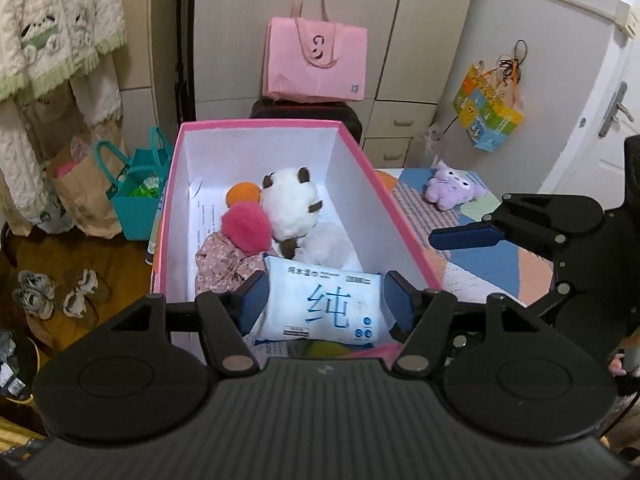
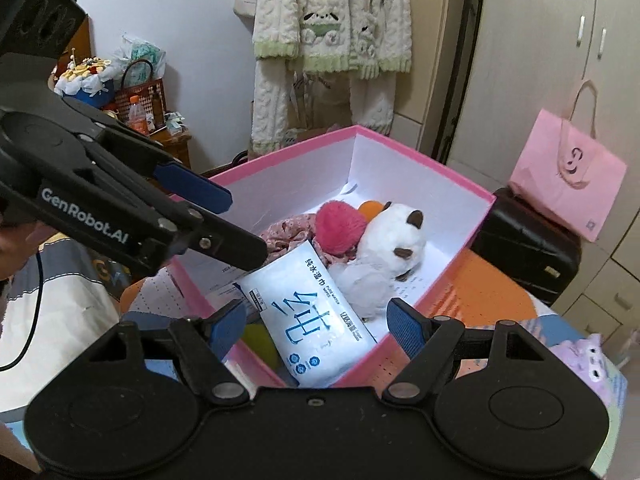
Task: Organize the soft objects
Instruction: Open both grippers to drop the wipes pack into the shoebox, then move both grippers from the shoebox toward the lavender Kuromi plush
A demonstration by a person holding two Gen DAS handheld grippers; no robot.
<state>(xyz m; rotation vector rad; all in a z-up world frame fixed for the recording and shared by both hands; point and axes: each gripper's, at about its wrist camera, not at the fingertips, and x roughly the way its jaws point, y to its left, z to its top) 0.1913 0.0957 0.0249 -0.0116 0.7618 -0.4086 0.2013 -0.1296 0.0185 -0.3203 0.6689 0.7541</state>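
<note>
A pink box (image 1: 404, 216) with a white inside holds a white plush with brown ears (image 1: 290, 204), a pink pompom (image 1: 246, 226), an orange ball (image 1: 242, 194), floral cloth (image 1: 222, 262) and a white wet-wipes pack (image 1: 324, 306). My left gripper (image 1: 326, 302) is open, its fingers either side of the pack at the box's near end. My right gripper (image 2: 318, 326) is open above the box's (image 2: 460, 236) near corner, over the pack (image 2: 310, 320). The left gripper (image 2: 224, 220) shows in the right view. A purple plush (image 1: 450, 190) lies on the bedspread right of the box.
A pink paper bag (image 1: 318, 64) sits on a dark case behind the box. Cupboards and drawers (image 1: 394, 128) stand behind. A teal bag (image 1: 138, 196), a brown paper bag and shoes (image 1: 56, 290) are on the floor at left. Clothes (image 2: 332, 36) hang on the wall.
</note>
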